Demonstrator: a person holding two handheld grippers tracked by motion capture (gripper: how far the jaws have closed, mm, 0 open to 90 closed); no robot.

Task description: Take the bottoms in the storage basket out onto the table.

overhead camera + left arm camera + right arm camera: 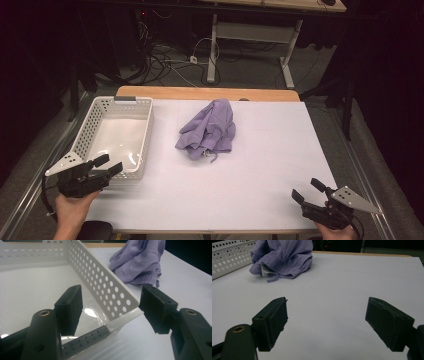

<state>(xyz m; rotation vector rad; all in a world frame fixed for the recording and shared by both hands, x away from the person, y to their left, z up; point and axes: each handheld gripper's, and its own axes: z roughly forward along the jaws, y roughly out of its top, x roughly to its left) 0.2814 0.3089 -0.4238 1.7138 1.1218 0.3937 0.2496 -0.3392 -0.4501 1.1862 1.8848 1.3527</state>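
At centre frame, the crumpled lilac cloth garment [207,129] lies untouched on the white table [260,165], beside the empty white perforated plastic basket [145,131]; left gripper [102,167] and right gripper [306,191] gape wide, nothing begun.

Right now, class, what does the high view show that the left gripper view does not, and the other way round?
High view alone: the right tool open at the near right of the table, and floor cables. Left gripper view alone: the basket's near corner up close between the left tool's open jaws. Both: the crumpled purple garment beside the white basket.
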